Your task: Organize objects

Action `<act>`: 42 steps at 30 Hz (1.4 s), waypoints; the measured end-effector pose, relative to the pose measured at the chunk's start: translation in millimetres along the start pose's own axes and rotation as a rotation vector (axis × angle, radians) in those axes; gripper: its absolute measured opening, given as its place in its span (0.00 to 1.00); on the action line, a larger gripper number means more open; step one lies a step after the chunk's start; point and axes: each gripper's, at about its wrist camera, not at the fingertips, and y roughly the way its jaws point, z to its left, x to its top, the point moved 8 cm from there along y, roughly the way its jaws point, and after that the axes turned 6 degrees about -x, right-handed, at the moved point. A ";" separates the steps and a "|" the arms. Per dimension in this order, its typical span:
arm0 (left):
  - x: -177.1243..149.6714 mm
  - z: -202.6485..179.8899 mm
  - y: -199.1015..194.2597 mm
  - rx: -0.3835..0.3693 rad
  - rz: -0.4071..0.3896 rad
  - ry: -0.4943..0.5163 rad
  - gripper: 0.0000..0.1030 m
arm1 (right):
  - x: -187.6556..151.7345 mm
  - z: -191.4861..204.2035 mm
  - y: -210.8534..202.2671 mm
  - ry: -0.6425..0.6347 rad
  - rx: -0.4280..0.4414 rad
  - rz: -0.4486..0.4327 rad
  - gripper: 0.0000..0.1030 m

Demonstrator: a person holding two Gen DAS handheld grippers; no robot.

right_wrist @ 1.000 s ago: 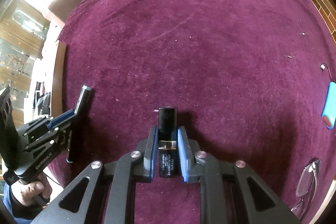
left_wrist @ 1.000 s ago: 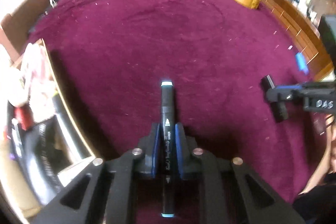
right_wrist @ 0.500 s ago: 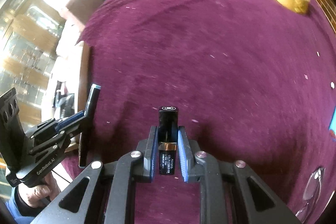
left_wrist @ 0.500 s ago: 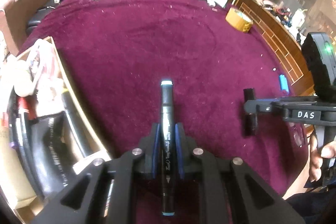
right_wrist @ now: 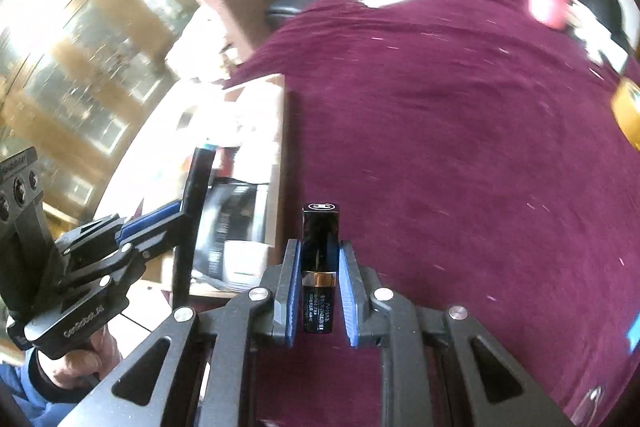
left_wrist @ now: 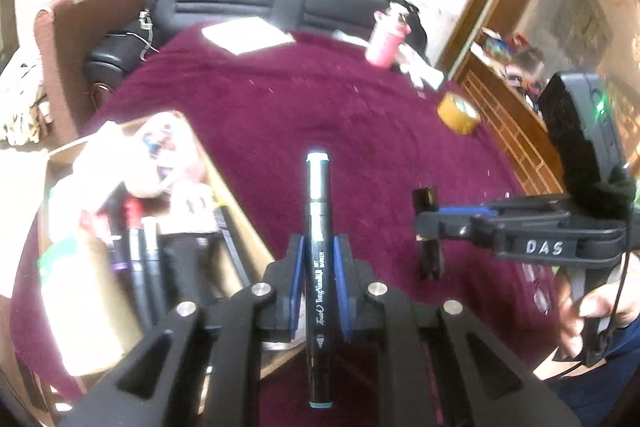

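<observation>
marker (left_wrist: 319, 247) in left tool (left_wrist: 319, 279)

Two claws (left_wrist: 319, 281) (right_wrist: 319, 289): one grips one marker (left_wrist: 319, 227), the other one lipstick (right_wrist: 320, 267). Beyond the marker, on the desk (left_wrist: 320, 107): one tape roll (left_wrist: 458, 113), one pink cup (left_wrist: 386, 41), one white paper (left_wrist: 248, 35). Left of it: one box (left_wrist: 224, 195).

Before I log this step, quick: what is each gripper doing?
Left gripper: closed on a black art marker.
Right gripper: closed on a black lipstick tube.
</observation>
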 end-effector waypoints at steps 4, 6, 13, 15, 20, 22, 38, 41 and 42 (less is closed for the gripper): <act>-1.0 32.6 -25.7 0.052 -0.039 -0.058 0.14 | 13.8 37.6 12.8 -0.062 0.044 0.020 0.20; -5.7 52.3 -31.5 0.088 -0.045 -0.096 0.14 | 19.9 56.0 23.1 -0.091 0.061 0.030 0.20; -30.9 105.0 -26.6 0.154 0.008 -0.193 0.14 | 39.7 105.0 78.6 -0.141 0.074 0.084 0.20; -33.0 111.5 -21.2 0.154 0.026 -0.197 0.14 | 44.1 111.7 94.7 -0.141 0.069 0.099 0.20; -34.9 125.2 -10.6 0.156 0.045 -0.197 0.14 | 54.2 124.2 119.0 -0.152 0.052 0.121 0.20; -32.4 125.8 -10.8 0.151 0.035 -0.190 0.14 | 56.9 128.4 120.6 -0.165 0.050 0.115 0.22; -14.7 166.3 -95.9 0.205 -0.347 -0.265 0.50 | 91.4 19.6 99.8 0.172 -0.122 -0.132 0.61; -25.8 208.1 -106.7 0.325 -0.392 -0.383 0.51 | 85.9 11.2 105.6 0.178 -0.176 -0.165 0.61; -29.2 218.5 -105.1 0.349 -0.389 -0.408 0.51 | 83.9 11.6 108.6 0.181 -0.184 -0.162 0.61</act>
